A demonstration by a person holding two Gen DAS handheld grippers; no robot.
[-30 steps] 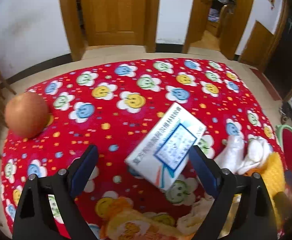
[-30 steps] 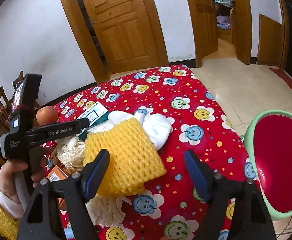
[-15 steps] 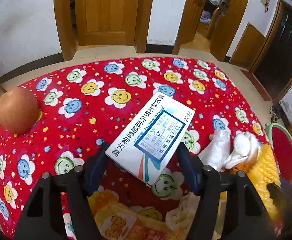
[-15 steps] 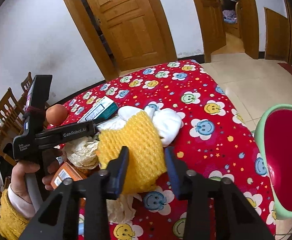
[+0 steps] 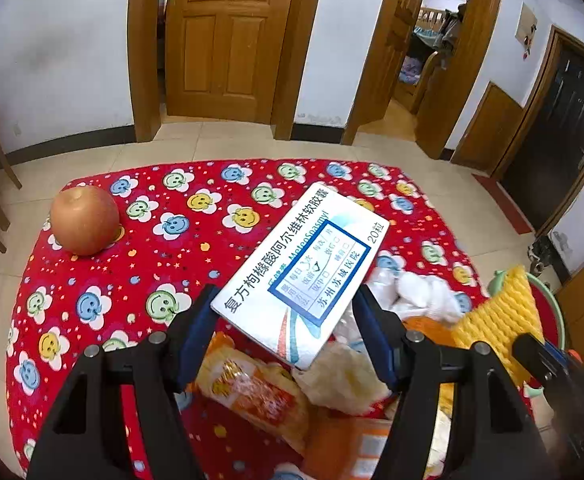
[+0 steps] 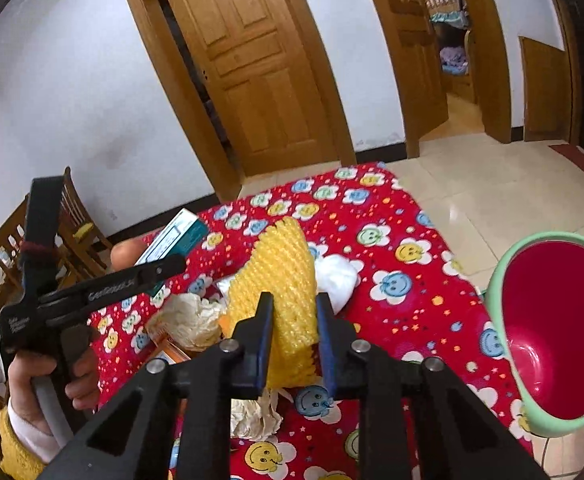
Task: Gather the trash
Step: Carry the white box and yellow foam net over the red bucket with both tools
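Both hands are in the lifting step of the pickup, each with one piece of trash off the red smiley-flower tablecloth point(image 5: 180, 248). The left gripper point(image 5: 288, 320) is clamped across the width of a white medicine box point(image 5: 304, 268), which tilts up above the cloth with its long side running away from the camera. The right gripper point(image 6: 294, 320) is closing on a yellow foam fruit net point(image 6: 280, 268), its jaws squeezing the soft mesh between them, and the net stands up off the cloth.

The bin point(image 6: 552, 332), green-rimmed with a red inside, sits beyond the cloth's right edge and below it, with its mouth tipped toward the table. Taking the cloth as landmark, an apple point(image 5: 84, 220) rests near its far left corner and looks like no trash. Near its front edge lie crumpled white tissue point(image 6: 192, 320), white wads point(image 5: 420, 292) and an orange snack wrapper point(image 5: 252, 388), all still to be gathered.

The next move, as I judge it, calls for carrying each load over the cloth's right edge until it hangs above the bin's mouth, then letting go. The net is springy and light, so it may cling to a pad or bounce off the rim. The box is gripped near one end and could swing, so the left hand should travel steadily and cross the right hand's path with care
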